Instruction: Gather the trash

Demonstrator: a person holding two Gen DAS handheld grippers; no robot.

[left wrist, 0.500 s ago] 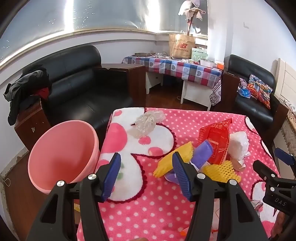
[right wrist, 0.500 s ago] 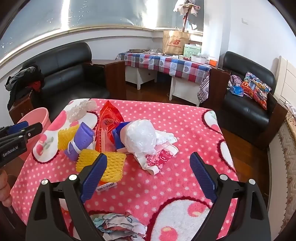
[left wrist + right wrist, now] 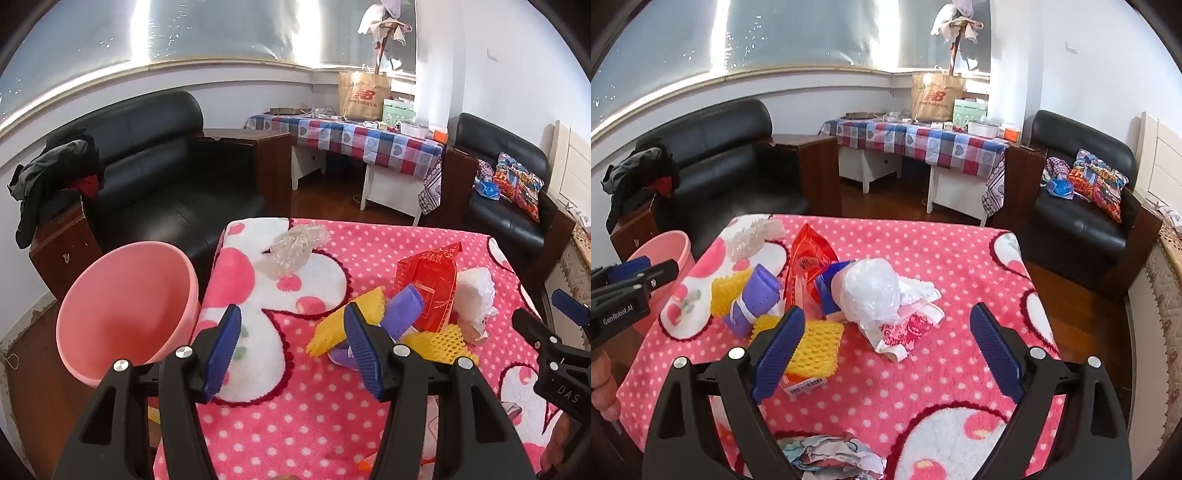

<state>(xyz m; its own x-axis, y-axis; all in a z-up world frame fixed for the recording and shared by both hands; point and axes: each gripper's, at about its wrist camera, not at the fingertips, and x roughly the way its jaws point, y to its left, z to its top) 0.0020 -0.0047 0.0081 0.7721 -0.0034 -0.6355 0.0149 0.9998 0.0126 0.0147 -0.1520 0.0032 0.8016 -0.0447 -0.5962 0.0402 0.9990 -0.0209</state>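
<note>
Two grippers hovered over the pink dotted blanket [image 3: 923,251], each tilted downward. Left gripper [image 3: 291,328]: jaws spread wide, nothing between the pads, nothing touched. Right gripper [image 3: 888,328]: jaws at their widest, likewise empty. Trash lay piled mid-blanket: red packet [image 3: 809,258], yellow foam net [image 3: 816,345], purple wrapper [image 3: 757,291], white plastic bag [image 3: 870,290]. Clear crumpled plastic [image 3: 295,249] sat apart, nearer the pink bucket [image 3: 125,306] beside the blanket's left edge.
</note>
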